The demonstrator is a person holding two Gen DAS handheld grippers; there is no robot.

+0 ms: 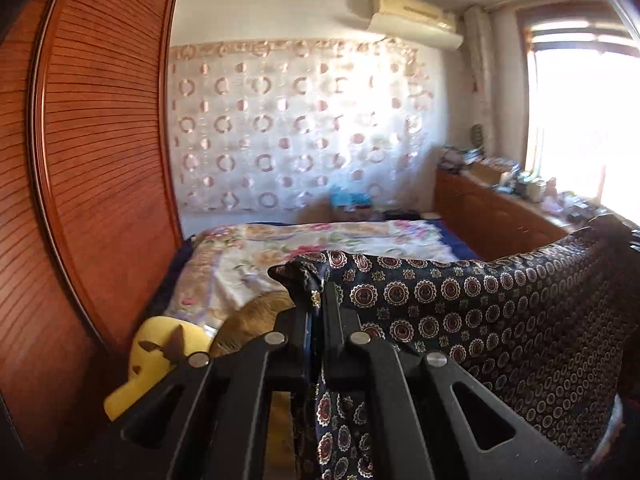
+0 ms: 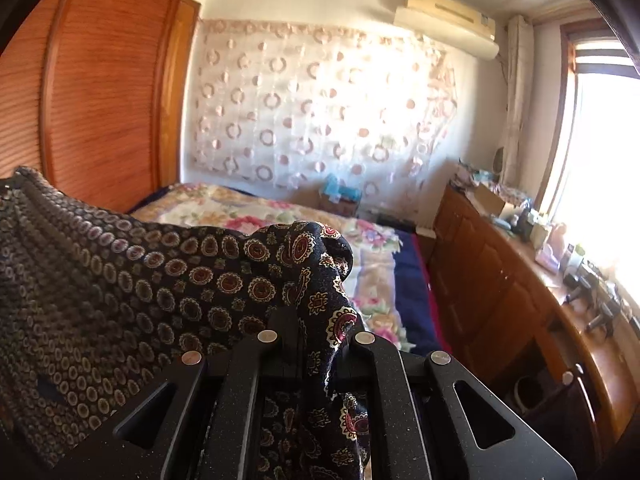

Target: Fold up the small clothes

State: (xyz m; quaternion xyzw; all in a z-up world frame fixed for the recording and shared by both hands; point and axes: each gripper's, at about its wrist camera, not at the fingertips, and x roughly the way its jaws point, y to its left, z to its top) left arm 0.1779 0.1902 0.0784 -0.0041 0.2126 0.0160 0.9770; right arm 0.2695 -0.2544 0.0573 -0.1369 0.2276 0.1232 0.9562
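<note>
Above bed (image 1: 320, 240) | two tongs (image 1: 316, 300) (image 2: 298, 334) | one garment (image 1: 480, 300) pinched

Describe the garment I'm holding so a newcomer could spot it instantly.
Above the floral bedspread, beside the louvred wooden wardrobe, a dark medallion-print cloth hangs stretched between the left tool and right tool. Only it is dark navy with red-and-cream rosettes.

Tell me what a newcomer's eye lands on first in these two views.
First, the dark medallion-print cloth, stretched in the air between the left gripper and the right gripper, each shut on a corner. Behind it lies the floral bed, with the louvred wooden wardrobe at left and the bright window at right.
</note>
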